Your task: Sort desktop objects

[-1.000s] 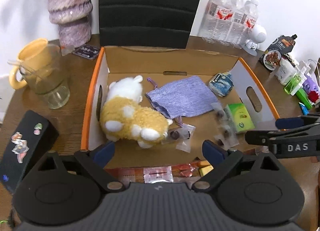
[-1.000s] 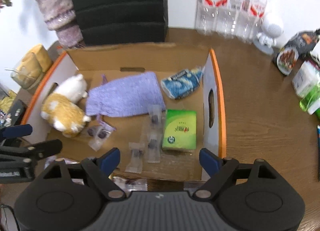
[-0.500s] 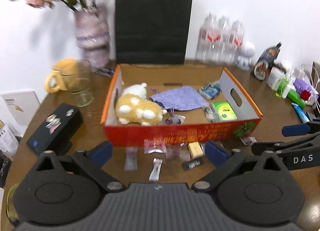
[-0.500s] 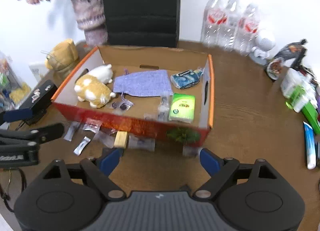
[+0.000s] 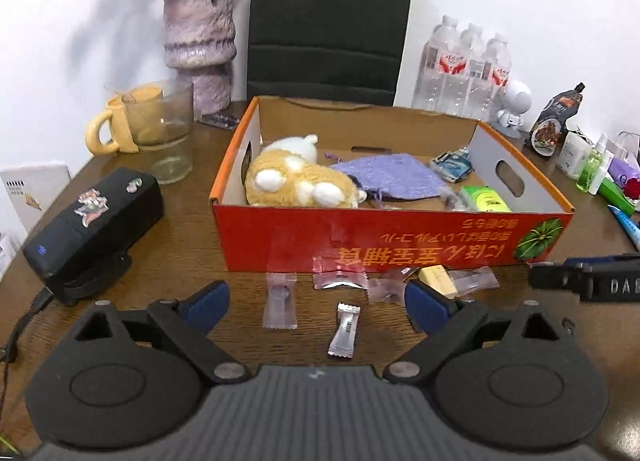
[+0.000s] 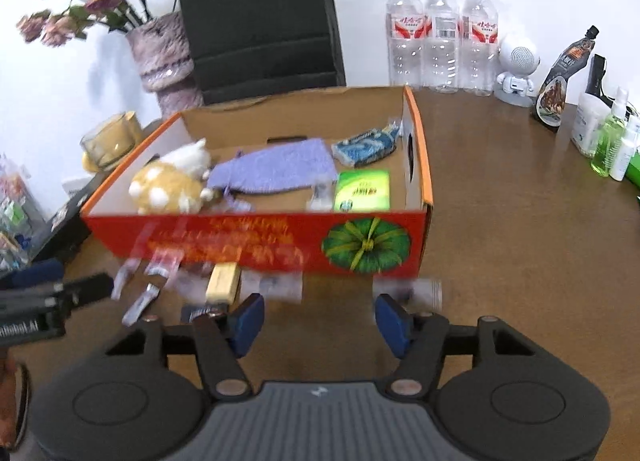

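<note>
A red cardboard box (image 5: 400, 237) with an orange rim holds a tan plush toy (image 5: 296, 181), a purple pouch (image 5: 392, 177), a blue packet (image 5: 452, 165) and a green carton (image 5: 484, 199). On the table before its front wall lie several small sachets, among them a clear one (image 5: 280, 301), a silver one (image 5: 344, 331) and a yellow block (image 5: 438, 281). My left gripper (image 5: 316, 303) hovers over these, wide open, its jaws closing slightly on nothing. My right gripper (image 6: 320, 319) is low before the box (image 6: 248, 237). Its jaws are closing with only bare table between them, and a blurred packet (image 6: 408, 289) lies just beyond its right fingertip.
A black case (image 5: 92, 229), a glass (image 5: 160, 129) and a yellow mug (image 5: 108, 129) stand left of the box, with a vase (image 5: 200, 49) behind. Water bottles (image 6: 440, 37) and a black chair (image 5: 328, 21) are at the back. Toiletry bottles (image 6: 608, 141) stand at the right.
Both grippers have drawn back from over the box and sunk to the table in front of it. The box's front wall and the sachets have come into view. The right jaws have narrowed.
</note>
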Tool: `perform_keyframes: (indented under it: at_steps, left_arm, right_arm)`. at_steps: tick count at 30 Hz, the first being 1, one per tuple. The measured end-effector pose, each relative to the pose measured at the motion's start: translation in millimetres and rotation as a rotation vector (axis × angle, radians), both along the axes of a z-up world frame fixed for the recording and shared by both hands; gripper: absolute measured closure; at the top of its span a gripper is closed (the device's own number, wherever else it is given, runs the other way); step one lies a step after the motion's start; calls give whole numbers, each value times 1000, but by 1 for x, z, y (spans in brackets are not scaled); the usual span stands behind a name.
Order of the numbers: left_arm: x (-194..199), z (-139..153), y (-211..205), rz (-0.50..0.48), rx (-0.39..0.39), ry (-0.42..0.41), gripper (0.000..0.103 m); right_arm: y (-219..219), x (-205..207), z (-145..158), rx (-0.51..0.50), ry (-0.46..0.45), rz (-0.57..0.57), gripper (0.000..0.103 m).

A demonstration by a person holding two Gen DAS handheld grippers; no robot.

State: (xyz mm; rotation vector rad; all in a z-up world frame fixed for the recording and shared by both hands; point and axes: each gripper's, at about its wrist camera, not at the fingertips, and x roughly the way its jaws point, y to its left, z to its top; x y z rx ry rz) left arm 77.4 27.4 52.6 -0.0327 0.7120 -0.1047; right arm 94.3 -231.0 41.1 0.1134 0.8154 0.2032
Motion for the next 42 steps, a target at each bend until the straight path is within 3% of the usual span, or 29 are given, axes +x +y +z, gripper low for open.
perform_keyframes:
  at_steps: [4, 8, 12, 17, 20, 24, 26, 29, 31, 34, 42]
  left_arm:
    - [6, -12, 0, -3, 7, 13, 6]
    - [3, -19, -6, -74, 6, -5, 10]
    - [3, -23, -26, -169, 30, -36, 22]
    - [17, -26, -45, -225, 40, -58, 27]
    - [27, -28, -51, -256, 50, -53, 43]
    - [41, -36, -54, -264, 100, -23, 55]
    - [46, -39, -51, -252, 95, -14, 56]
    - [43, -39, -46, -289, 4, -21, 57]
    - [42, -40, -54, -325, 27, -16, 57]
    - [41, -43, -64, -360, 68, -17, 70]
    - [34, -36, -74, -401, 105, 22, 86]
  right_arm:
    - [-6, 14, -3, 12, -27, -1, 42]
    - [-13, 22, -8, 8, -40, 29, 41]
    - [-21, 31, -18, 41, -19, 38, 41]
    - [-23, 36, -25, 61, -32, 31, 42]
    - [-26, 39, -24, 43, -18, 87, 42]
    - [-34, 36, -25, -20, -19, 216, 41]
    - [-39, 33, -29, -36, -8, 254, 41]
    - [-42, 28, -34, -30, -19, 279, 40]
    - [-43, 25, -36, -12, -36, 281, 40]
    - [-44, 24, -38, -6, -53, 281, 40]
    - [-43, 11, -37, -25, -67, 328, 40]
